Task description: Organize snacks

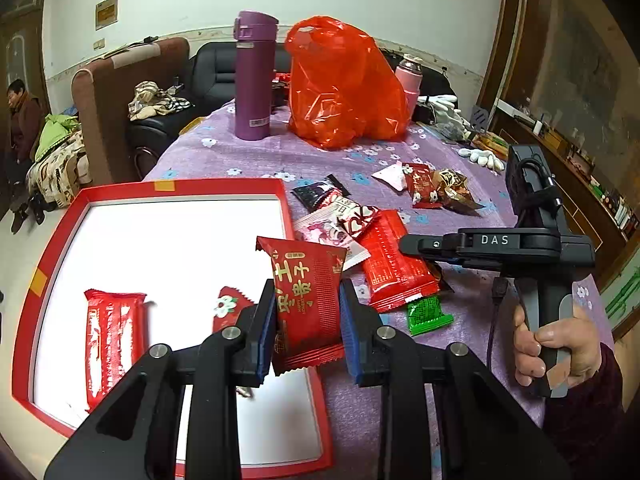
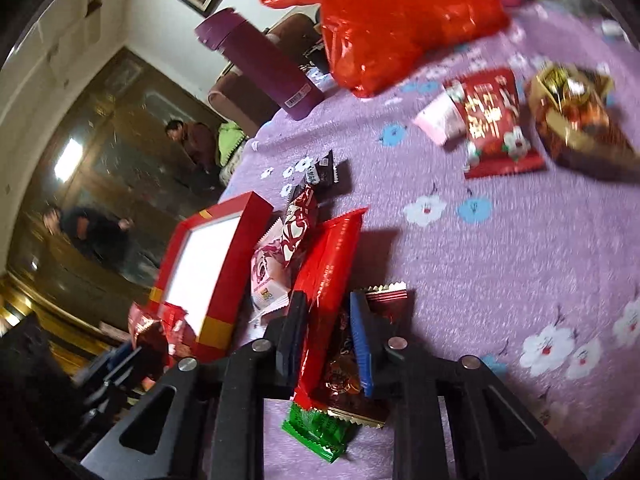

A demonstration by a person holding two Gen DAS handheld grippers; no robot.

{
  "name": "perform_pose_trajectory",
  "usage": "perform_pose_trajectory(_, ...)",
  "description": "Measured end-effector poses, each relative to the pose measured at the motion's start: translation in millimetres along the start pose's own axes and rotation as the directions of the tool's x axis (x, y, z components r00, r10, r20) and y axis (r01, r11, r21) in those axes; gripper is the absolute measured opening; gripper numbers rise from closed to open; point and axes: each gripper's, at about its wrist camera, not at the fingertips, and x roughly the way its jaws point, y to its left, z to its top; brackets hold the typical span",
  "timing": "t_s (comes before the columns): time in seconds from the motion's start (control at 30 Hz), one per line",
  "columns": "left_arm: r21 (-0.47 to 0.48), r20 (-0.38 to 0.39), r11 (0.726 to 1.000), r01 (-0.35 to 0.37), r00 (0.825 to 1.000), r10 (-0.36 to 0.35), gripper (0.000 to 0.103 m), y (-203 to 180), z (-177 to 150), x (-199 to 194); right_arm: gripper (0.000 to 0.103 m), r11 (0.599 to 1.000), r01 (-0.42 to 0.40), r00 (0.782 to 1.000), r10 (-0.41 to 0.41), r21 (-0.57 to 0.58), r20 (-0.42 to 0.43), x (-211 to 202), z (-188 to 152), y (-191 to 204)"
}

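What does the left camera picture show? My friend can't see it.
The left tongs hold a red snack packet over a red box that already has a red bar inside. More snacks lie beside it on a purple cloth.

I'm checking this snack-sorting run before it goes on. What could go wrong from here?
1. The left gripper holds the red snack packet above the red box's rim, so a release here might land it outside.
2. The right gripper straddles the long red packet and a dark red wrapper; closing could grab both or drag the green packet.
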Motion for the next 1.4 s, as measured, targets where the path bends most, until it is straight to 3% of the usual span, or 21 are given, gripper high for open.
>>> perform_pose_trajectory(0.27, -0.022, 0.007, 1.000, 0.001, 1.000, 0.000, 0.026, 11.8, -4.2, -5.4, 0.028, 1.000, -0.006, 0.999, 0.006, -0.014, -0.039, 23.2, 1.1, 19.5)
perform_pose_trajectory(0.37, -0.033, 0.009, 0.999, -0.002, 1.000, 0.002, 0.026, 18.3, -5.3, -7.2, 0.027, 0.998, -0.055, 0.996, 0.058, 0.037, -0.062, 34.2, 0.2, 15.2)
perform_pose_trajectory(0.57, -0.053, 0.013, 0.999, -0.013, 1.000, 0.013, 0.026, 30.8, -7.5, -8.6, 0.018, 0.978, -0.146, 0.989, 0.145, 0.151, 0.015, 20.8, -5.9, -5.3)
perform_pose_trajectory(0.77, -0.073, 0.021, 0.997, -0.016, 1.000, 0.017, 0.026, 42.5, -9.5, -8.8, 0.013, 0.920, -0.320, 0.946, 0.300, 0.226, 0.120, -4.8, -8.9, -25.8)
perform_pose_trajectory(0.8, -0.075, 0.020, 0.997, -0.016, 1.000, 0.018, 0.026, 44.2, -10.1, -9.0, 0.013, 0.931, -0.285, 0.958, 0.268, 0.226, 0.106, -4.9, -8.6, -25.6)
perform_pose_trajectory(0.83, -0.081, 0.020, 0.997, -0.014, 1.000, 0.015, 0.026, 46.1, -11.0, -8.9, 0.014, 0.955, -0.197, 0.980, 0.185, 0.220, 0.075, -2.1, -8.1, -23.9)
perform_pose_trajectory(0.87, -0.083, 0.021, 0.996, -0.011, 1.000, 0.013, 0.026, 46.9, -11.0, -9.1, 0.017, 0.962, -0.163, 0.986, 0.152, 0.218, 0.067, 0.1, -8.2, -23.1)
perform_pose_trajectory(0.97, -0.084, 0.019, 0.996, -0.016, 1.000, 0.018, 0.026, 50.9, -12.2, -9.3, 0.017, 0.961, -0.188, 0.982, 0.182, 0.204, 0.045, 10.6, -8.7, -11.5)
perform_pose_trajectory(1.1, -0.091, 0.023, 0.996, -0.021, 0.999, 0.023, 0.026, 56.4, -14.0, -11.3, 0.021, 0.991, -0.064, 0.998, 0.060, 0.119, 0.032, 14.3, -3.2, 13.4)
perform_pose_trajectory(1.17, -0.097, 0.024, 0.995, -0.021, 0.999, 0.024, 0.026, 58.4, -14.4, -12.5, 0.036, 0.993, -0.035, 0.999, 0.035, 0.115, 0.010, 19.6, 1.0, 19.0)
perform_pose_trajectory(1.23, -0.102, 0.027, 0.994, -0.022, 0.999, 0.025, 0.026, 61.6, -14.8, -13.7, 0.042, 0.994, -0.012, 0.999, 0.015, 0.112, -0.032, 30.9, 3.7, 23.5)
perform_pose_trajectory(1.33, -0.106, 0.027, 0.994, -0.025, 0.999, 0.028, 0.026, 65.8, -15.1, -14.8, 0.044, 0.994, -0.004, 0.999, 0.007, 0.106, -0.032, 34.2, 6.9, 28.9)
perform_pose_trajectory(1.4, -0.108, 0.028, 0.994, -0.025, 0.999, 0.028, 0.026, 67.8, -15.4, -15.4, 0.040, 0.994, -0.001, 1.000, 0.004, 0.112, -0.023, 36.9, 4.7, 26.4)
